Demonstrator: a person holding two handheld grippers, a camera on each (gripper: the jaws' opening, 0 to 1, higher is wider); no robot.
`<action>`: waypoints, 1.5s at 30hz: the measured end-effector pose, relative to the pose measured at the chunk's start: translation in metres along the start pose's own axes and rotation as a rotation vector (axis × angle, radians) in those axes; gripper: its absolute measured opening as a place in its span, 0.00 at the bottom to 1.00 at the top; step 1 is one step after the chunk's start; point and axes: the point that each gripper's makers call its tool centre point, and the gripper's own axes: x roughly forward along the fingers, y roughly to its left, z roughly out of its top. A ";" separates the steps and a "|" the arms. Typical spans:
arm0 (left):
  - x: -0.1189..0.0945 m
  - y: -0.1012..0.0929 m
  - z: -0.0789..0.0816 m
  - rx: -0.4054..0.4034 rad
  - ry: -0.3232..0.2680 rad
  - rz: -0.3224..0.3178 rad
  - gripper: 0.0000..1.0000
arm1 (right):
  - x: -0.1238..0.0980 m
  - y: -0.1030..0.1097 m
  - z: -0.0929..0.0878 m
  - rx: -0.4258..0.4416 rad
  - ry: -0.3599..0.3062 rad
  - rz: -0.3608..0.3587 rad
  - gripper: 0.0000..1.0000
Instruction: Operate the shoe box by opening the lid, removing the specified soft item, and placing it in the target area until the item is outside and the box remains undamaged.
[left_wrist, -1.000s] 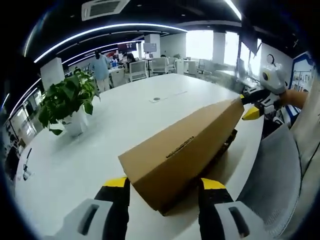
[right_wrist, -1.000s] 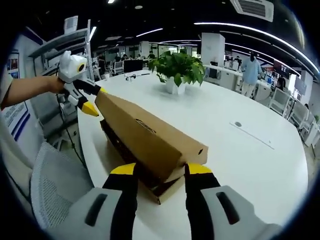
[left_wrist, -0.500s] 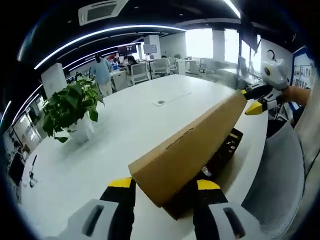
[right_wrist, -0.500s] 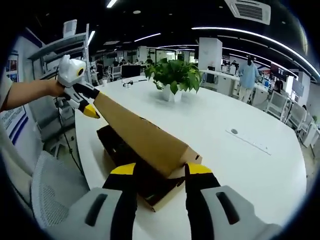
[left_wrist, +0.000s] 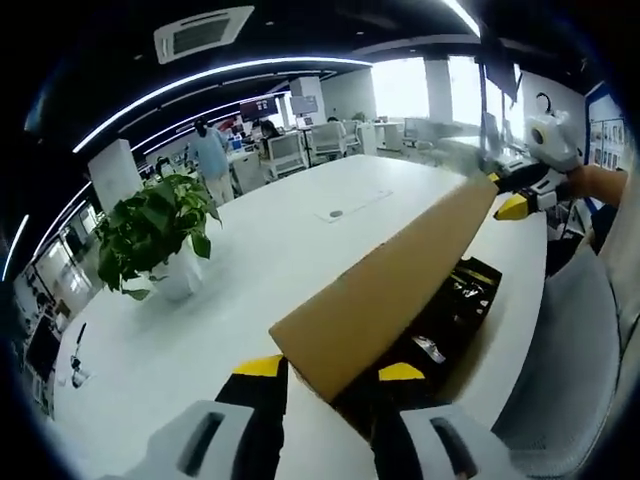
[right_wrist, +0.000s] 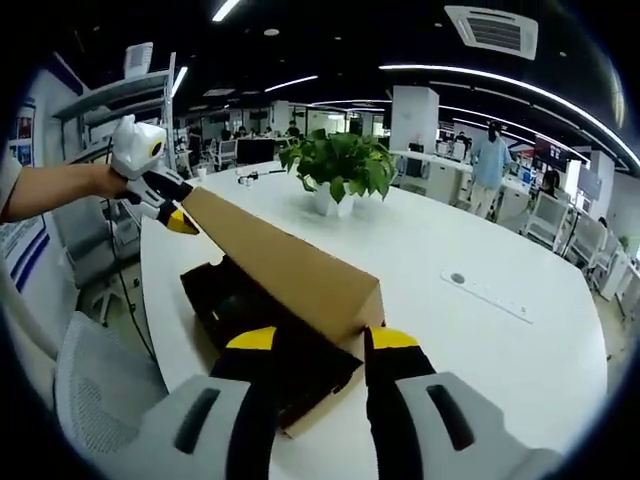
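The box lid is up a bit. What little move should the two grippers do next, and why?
Probably keep tipping the lid back. The left gripper and right gripper each hold one end of it, and it still leans over the dark inside of the box, so whatever is inside looks hard to reach.

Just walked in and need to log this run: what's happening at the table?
A person holds a gripper in each hand, one at each end of a cardboard shoe box lid. The left gripper and right gripper have it tilted up off the dark box on the white table. The contents are still inside.
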 end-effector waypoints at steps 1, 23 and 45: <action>0.000 0.002 0.001 0.001 -0.001 0.006 0.29 | 0.000 -0.001 0.001 -0.001 -0.001 -0.001 0.29; 0.009 0.040 0.022 -0.045 -0.070 0.096 0.08 | 0.012 -0.022 0.022 -0.056 -0.028 -0.007 0.29; 0.022 0.058 0.034 -0.071 -0.097 0.115 0.06 | 0.025 -0.045 -0.043 -0.162 0.063 -0.027 0.16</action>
